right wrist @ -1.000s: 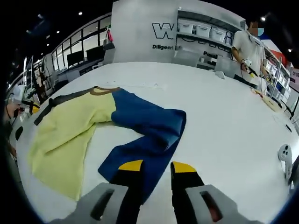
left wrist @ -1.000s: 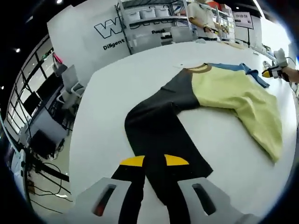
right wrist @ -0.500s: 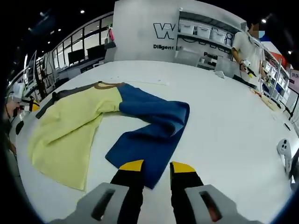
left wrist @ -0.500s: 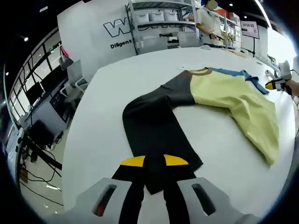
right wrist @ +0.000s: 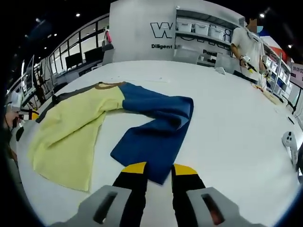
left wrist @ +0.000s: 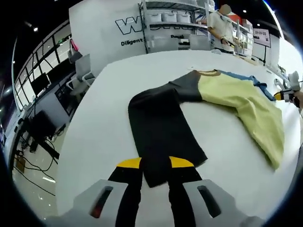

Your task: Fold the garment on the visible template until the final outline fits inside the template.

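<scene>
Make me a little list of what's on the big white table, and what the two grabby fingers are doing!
table: white table, large and round-looking
garment: shirt lying flat, yellow body, brown collar
dark sleeve: dark sleeve, end lies between the left gripper fingers
blue sleeve: blue sleeve, end lies just ahead of the right gripper
left gripper: cannot tell whether it pinches the cloth
right gripper: open
background: person standing by shelves

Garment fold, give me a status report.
Left tongs open at black sleeve cuff. Right tongs open at blue sleeve cuff. Garment spread on white table, yellow body unfolded. Nothing in the way.
</scene>
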The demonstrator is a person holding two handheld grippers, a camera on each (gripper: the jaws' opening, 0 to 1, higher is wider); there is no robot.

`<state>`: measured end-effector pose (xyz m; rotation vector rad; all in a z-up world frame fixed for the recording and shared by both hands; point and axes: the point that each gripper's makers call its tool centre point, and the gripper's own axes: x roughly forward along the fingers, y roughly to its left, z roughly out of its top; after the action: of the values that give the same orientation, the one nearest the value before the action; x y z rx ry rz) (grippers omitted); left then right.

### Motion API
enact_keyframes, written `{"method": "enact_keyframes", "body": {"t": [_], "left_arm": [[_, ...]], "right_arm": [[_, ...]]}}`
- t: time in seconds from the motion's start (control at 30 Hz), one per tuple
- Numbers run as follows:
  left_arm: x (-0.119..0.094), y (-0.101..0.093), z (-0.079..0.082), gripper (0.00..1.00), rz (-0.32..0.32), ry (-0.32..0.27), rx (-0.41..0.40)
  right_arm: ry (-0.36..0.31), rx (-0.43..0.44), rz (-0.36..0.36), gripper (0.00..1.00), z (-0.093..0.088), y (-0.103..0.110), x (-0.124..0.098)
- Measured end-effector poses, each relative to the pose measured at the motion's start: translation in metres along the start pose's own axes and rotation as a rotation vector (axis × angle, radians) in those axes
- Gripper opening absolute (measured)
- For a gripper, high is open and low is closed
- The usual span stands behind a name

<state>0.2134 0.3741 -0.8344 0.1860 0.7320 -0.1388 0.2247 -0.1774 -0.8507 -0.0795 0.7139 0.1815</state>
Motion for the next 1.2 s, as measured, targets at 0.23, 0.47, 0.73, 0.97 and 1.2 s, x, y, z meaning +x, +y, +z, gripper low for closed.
{"method": "enact_keyframes", "body": {"t": [0.23,0.47,0.73,0.97,1.2], "left_arm": [[0.0005,0.0026,-0.0042,0.17,0.016,-0.002,-0.047],[0.0019,0.0013,-0.0049,0.15,0.018,-0.003,-0.082],[0.0022,0.0020,-0.0064,0.14,0.018,-0.017,-0.134],[0.0028,-0.0014,-0.0062,0.07,0.012,-0.024,-0.153],[0.0034,-0.0028,-0.0057,0.04,0.019,-0.014,-0.137]], "right_arm": [[0.004,0.005,-0.003,0.14,-0.0010,0.0001,-0.0005],[0.003,0.015,-0.005,0.13,-0.0010,0.0004,0.0002],[0.000,0.020,-0.006,0.14,-0.0013,0.0008,0.0003],[0.001,0.021,-0.003,0.09,-0.0007,0.0026,0.0013],[0.008,0.040,-0.021,0.00,0.0000,-0.0007,0.0020]]}}
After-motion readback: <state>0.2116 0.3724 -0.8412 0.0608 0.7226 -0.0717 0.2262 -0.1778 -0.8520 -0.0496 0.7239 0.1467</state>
